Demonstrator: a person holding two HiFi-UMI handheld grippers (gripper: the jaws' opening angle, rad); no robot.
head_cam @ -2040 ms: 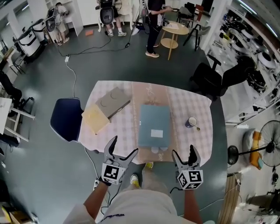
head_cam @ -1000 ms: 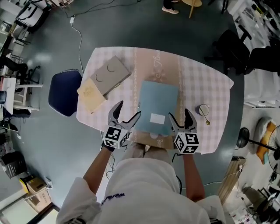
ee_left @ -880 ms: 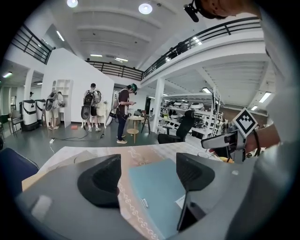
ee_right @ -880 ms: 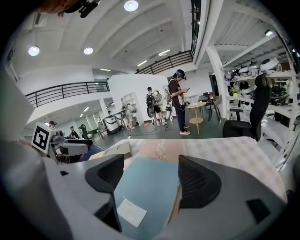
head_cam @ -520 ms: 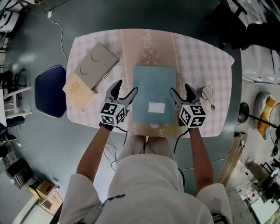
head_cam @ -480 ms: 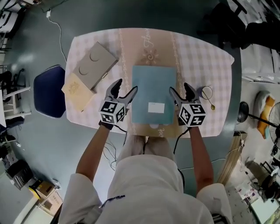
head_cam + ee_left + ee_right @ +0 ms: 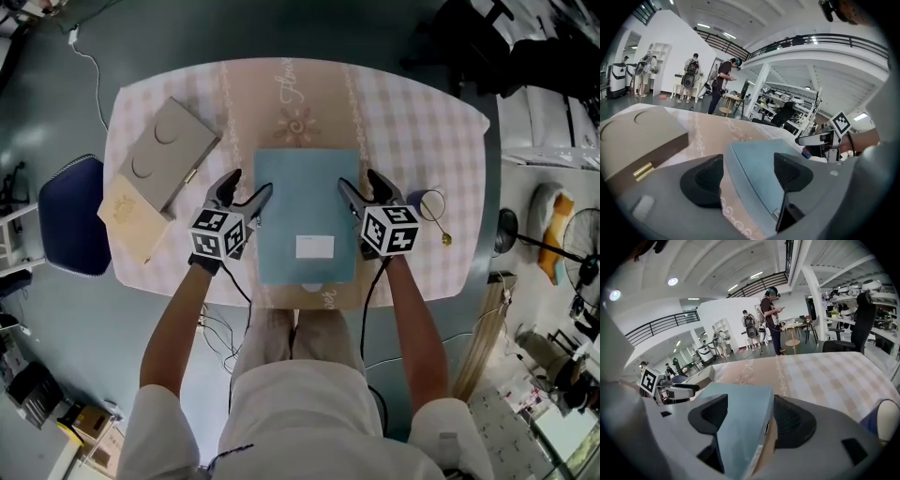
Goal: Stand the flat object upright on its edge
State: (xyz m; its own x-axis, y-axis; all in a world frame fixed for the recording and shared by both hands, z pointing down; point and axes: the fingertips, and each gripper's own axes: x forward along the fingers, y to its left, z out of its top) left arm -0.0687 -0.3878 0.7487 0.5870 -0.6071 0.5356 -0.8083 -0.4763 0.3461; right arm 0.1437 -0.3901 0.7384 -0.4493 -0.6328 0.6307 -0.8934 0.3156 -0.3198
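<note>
At the far left, off the table, stands one dark blue chair. On the checked cloth at the table's left edge lies one flat tan box, and one grey box lies just beyond it, the two touching. A narrow strip of cloth separates the grey box from the left gripper. Its jaws stand apart and straddle the left edge of the flat blue box: the left jaw hangs over the cloth just beside that edge, and the right jaw is over the box top. Neither pad presses on it. The blue box lies flat in the middle of the table on the beige runner, its white label toward the near end and its near edge close to the table's near edge. Beyond its far edge the runner lies bare up to the far rim. The right gripper mirrors the left at the box's right edge, and its jaws are closing. One jaw is over the top, the other just beside the side wall, and the edge lies between them with no pinch showing. Just right of that gripper stands one cup, with one spoon near it, and bare cloth runs from them to the right rim. That makes three boxes and two grippers.
</note>
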